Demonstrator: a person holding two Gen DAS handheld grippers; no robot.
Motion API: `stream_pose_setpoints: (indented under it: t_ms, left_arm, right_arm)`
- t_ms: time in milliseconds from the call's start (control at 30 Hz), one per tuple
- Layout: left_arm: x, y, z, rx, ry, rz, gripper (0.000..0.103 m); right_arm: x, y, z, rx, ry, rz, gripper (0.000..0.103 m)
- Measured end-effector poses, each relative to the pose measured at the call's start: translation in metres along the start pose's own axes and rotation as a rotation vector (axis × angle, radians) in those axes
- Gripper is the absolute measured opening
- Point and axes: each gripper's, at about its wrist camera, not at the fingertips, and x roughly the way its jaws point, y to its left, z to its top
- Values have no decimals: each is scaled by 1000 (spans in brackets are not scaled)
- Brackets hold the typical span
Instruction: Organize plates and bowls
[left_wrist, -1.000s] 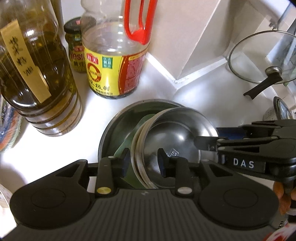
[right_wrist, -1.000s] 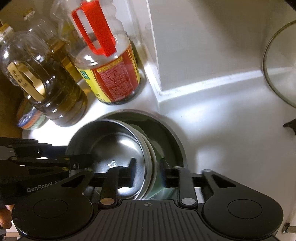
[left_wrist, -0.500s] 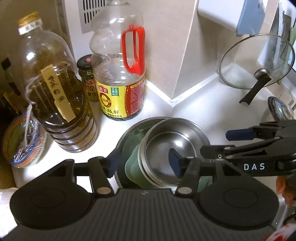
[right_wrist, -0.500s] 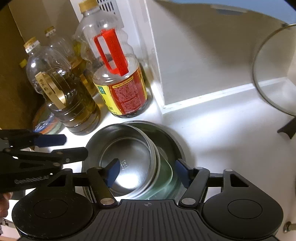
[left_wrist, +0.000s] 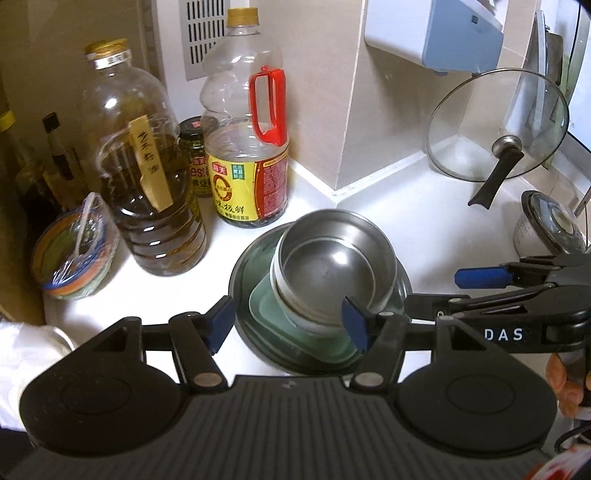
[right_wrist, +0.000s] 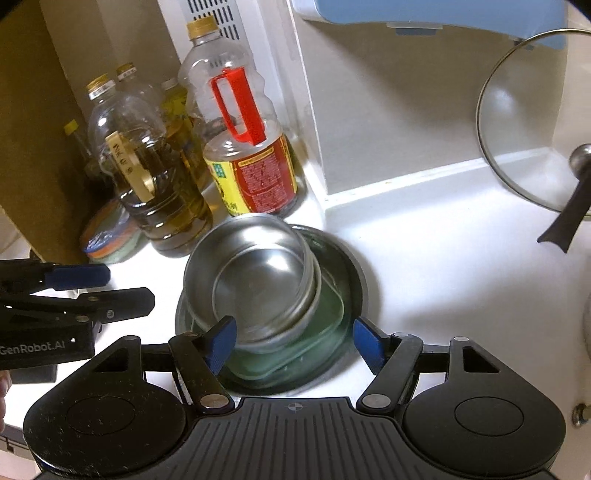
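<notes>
On the white counter a stack stands on its own: a dark round steel plate (left_wrist: 240, 269), a green squarish dish (left_wrist: 266, 314) on it, and nested steel bowls (left_wrist: 332, 266) on top, set slightly off centre. My left gripper (left_wrist: 288, 321) hovers just short of the stack with its jaws opening and nothing pinched between them. The right gripper (right_wrist: 293, 341) is open in front of the bowls (right_wrist: 258, 280) and the green dish (right_wrist: 325, 332), touching neither. Each gripper shows in the other's view, the right gripper (left_wrist: 450, 291) and the left gripper (right_wrist: 129, 286).
Behind the stack stand an oil bottle (left_wrist: 147, 206), a red-handled sauce bottle (left_wrist: 247, 177) and a small jar (left_wrist: 195, 158). A wrapped striped bowl (left_wrist: 74, 254) sits at the left. A glass lid (left_wrist: 498, 129) leans on the right wall, above a small lidded pot (left_wrist: 546, 229).
Both grippers let go of the steel bowls' rim, opened wide and drew back and up from the stack. The stack stays on the counter.
</notes>
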Motion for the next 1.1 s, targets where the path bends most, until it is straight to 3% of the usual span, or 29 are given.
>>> stream_pose_setpoints:
  t_ms: [300, 533, 633, 800, 1100]
  left_arm:
    - [-28, -18, -48, -6, -51, 68, 74]
    - [-49, -23, -74, 0, -95, 95, 82]
    - [-58, -26, -84, 8, -124, 104, 93]
    - [-70, -24, -102, 21, -150, 96, 94]
    - [-95, -6, -138, 44, -89, 57, 93]
  right_arm:
    - [-23, 9, -48, -47, -52, -27, 70]
    - [-36, 7, -83, -3, -73, -73, 70]
    - [-44, 8, -95, 9, -93, -113, 70]
    - [-59, 14, -120, 33, -113, -186, 70]
    - [-90, 38, -163, 88, -106, -227, 70]
